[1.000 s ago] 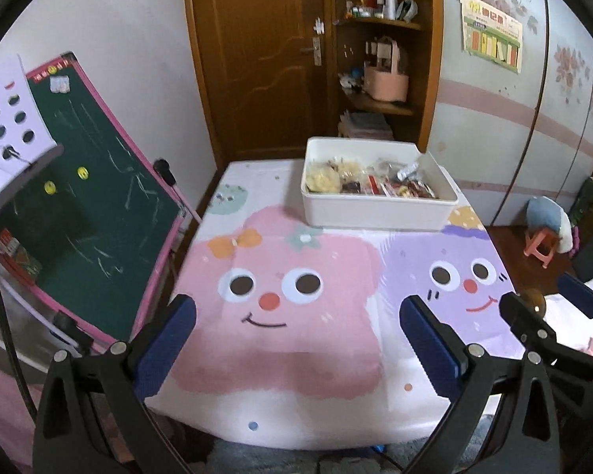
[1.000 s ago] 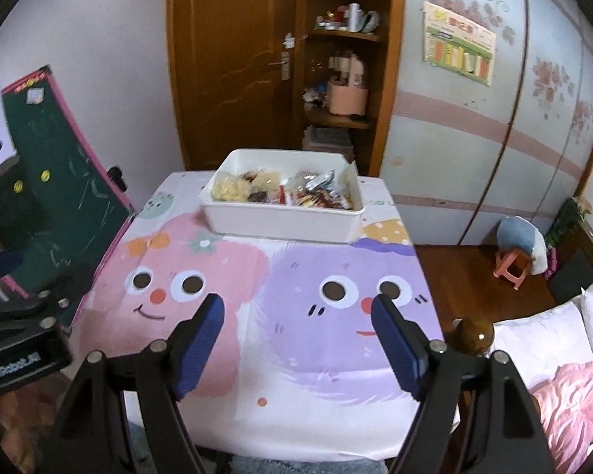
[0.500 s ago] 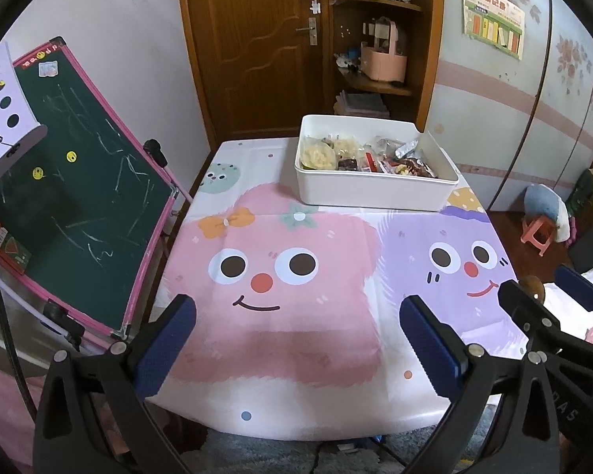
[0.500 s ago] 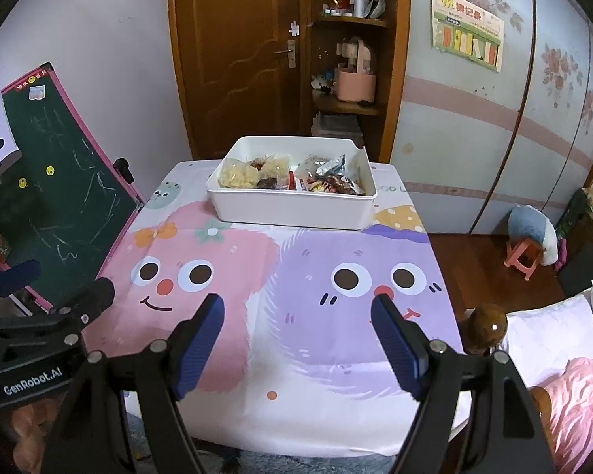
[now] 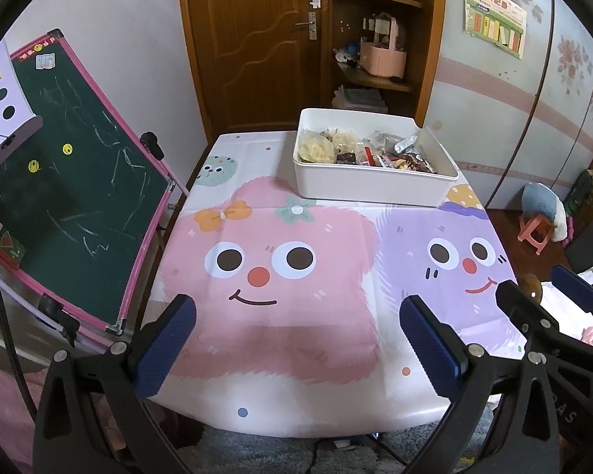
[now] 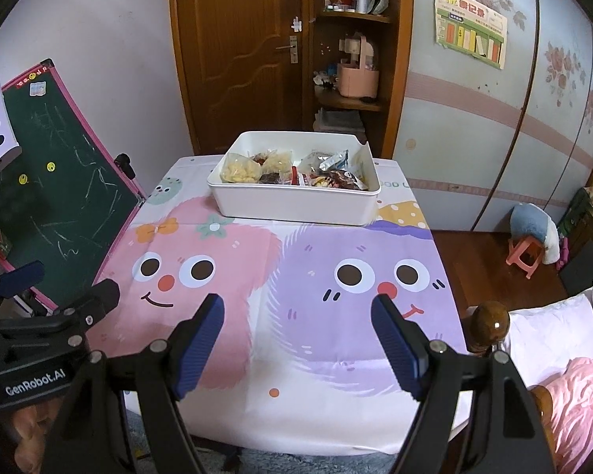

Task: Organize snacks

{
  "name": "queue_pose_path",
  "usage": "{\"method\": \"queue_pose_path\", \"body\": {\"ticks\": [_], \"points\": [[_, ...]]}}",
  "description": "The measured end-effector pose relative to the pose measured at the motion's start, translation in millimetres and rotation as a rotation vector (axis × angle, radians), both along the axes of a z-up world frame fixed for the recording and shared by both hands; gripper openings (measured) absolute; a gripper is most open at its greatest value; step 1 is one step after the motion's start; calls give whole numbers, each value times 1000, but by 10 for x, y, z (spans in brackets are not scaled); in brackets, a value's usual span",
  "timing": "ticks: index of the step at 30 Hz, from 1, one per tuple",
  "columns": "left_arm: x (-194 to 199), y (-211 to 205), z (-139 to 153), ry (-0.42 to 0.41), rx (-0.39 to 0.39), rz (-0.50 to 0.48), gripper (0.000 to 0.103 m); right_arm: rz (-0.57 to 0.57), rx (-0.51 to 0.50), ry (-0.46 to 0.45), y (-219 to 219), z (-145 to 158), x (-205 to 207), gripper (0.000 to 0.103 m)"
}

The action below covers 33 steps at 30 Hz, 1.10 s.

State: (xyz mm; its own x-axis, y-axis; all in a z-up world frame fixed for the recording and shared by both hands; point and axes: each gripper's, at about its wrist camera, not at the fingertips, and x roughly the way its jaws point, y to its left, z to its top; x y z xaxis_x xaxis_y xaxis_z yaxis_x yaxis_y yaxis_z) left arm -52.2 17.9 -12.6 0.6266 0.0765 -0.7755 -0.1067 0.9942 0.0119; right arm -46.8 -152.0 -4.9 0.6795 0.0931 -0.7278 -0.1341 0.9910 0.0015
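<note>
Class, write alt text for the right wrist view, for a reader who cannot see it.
A white bin full of packaged snacks sits at the far end of a table covered by a cartoon-face tablecloth. The open, empty right gripper hovers over the near edge, with the left gripper at lower left.

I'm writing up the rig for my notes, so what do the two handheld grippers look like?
Both are matte black plastic frames with silver screws at the joints. Each finger ends in a dark blue ribbed pad. The left gripper has white GenRobot.AI lettering on its side, seen from the right wrist view. The right gripper looks the same build. No sleeves show.
</note>
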Motion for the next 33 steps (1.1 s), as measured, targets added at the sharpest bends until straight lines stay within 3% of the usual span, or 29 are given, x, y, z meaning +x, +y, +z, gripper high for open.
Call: {"method": "queue_pose_path", "body": {"ticks": [33], "points": [[14, 10, -88, 25, -8, -2, 102, 1, 10, 14, 3, -75, -37, 77]]}}
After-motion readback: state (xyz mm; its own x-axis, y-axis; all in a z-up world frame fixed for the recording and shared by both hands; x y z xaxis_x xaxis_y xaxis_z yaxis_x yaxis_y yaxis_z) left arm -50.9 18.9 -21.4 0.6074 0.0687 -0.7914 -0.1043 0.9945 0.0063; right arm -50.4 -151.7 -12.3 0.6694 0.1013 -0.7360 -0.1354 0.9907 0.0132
